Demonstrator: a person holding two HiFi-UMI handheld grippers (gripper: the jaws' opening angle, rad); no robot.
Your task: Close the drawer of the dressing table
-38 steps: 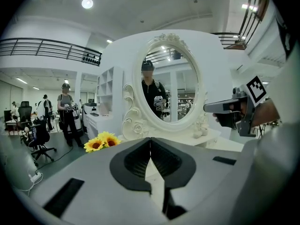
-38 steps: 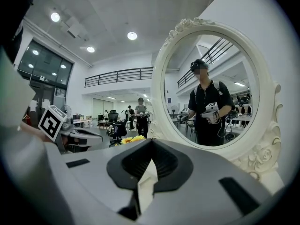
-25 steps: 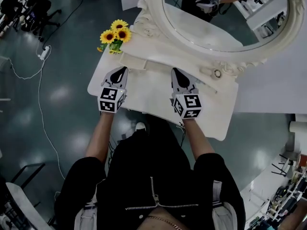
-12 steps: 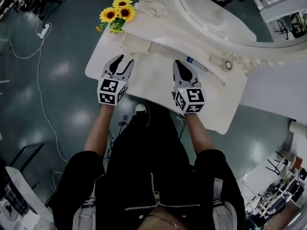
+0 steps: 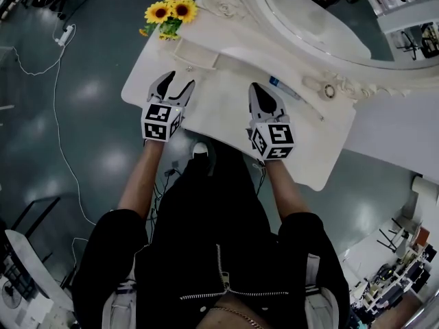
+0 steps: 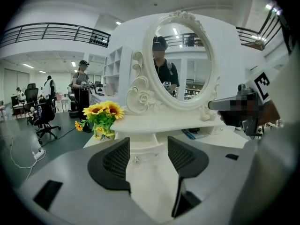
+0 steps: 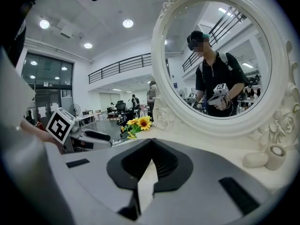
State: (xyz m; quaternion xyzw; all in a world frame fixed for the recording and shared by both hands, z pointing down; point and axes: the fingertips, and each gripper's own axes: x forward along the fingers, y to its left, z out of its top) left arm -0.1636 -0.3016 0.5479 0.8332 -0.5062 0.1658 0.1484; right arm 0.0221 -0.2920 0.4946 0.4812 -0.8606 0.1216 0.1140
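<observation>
Big open hall, dark glossy floor. The white counter (image 5: 226,125) of the dressing table carries an oval mirror (image 5: 322,26), w/ sunflowers (image 5: 171,9) at its far left corner. The drawer (image 5: 197,55), a small one under the mirror shelf just beside the flowers, stands pulled out toward the person.

Prob. light and stiff, should slide easily. No grip needed: a flat push on the front panel near the knob (image 6: 136,160), kept square so it doesn't jam.

Left gripper (image 5: 178,79) sits just short of the drawer. Its jaws have just been opening and now stand wide apart, nothing btwn them. Right gripper (image 5: 258,91) is closed, tips together, empty, over mid-counter.

Head view gives the drawer only from above; left gripper view alone shows its front and knob. Right gripper view misses the drawer, shows mirror and flowers.
</observation>
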